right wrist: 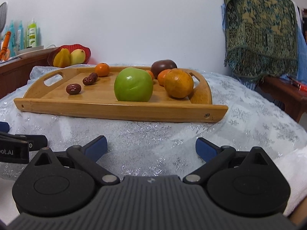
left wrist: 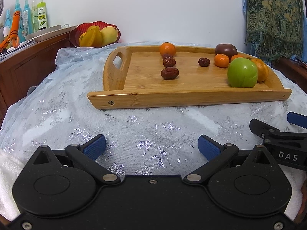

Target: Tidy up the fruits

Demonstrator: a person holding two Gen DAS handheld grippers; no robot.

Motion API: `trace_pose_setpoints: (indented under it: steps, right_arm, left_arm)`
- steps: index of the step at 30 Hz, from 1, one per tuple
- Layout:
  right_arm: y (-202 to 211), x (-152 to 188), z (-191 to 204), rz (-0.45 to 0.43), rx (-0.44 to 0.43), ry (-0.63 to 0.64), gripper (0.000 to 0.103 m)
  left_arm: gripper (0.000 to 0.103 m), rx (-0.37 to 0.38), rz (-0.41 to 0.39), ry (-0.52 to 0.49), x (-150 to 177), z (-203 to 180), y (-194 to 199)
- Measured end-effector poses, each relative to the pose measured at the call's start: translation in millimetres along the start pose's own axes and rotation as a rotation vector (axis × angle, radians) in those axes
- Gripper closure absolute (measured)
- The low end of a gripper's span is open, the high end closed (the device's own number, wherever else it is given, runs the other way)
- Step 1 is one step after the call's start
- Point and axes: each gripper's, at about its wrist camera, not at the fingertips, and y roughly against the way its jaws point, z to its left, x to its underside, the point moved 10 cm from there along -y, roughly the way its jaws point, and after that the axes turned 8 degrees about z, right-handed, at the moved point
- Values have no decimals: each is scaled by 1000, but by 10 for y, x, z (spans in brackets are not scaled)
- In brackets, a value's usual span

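A bamboo tray [left wrist: 191, 95] [right wrist: 115, 110] lies on the snowflake cloth. On it are a green apple [left wrist: 242, 73] [right wrist: 133, 85], a large orange [left wrist: 261, 69] [right wrist: 178, 83], small tangerines [left wrist: 221, 60] [right wrist: 102, 69], a dark purple fruit [left wrist: 226, 49] [right wrist: 163, 66] and several red dates [left wrist: 169, 73] [right wrist: 73, 89]. My left gripper [left wrist: 151, 146] hovers open over the cloth short of the tray, holding nothing. My right gripper [right wrist: 151, 146] is likewise open and empty, facing the apple. Each gripper's side shows in the other's view.
A red bowl [left wrist: 73, 35] [right wrist: 87, 50] with yellow fruit stands behind the tray at the left, on a wooden cabinet [left wrist: 28, 65]. Spray bottles [left wrist: 41, 14] line the cabinet. A patterned green shawl [left wrist: 274, 15] [right wrist: 259, 28] hangs at the right.
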Motion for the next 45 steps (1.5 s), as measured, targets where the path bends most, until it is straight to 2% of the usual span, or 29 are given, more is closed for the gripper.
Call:
trace_pose_setpoints:
  steps: [45]
  right_arm:
    - [-17,8,10,6,6,23,0]
  left_arm:
    - [0,-8,25,0,-10,5,-40]
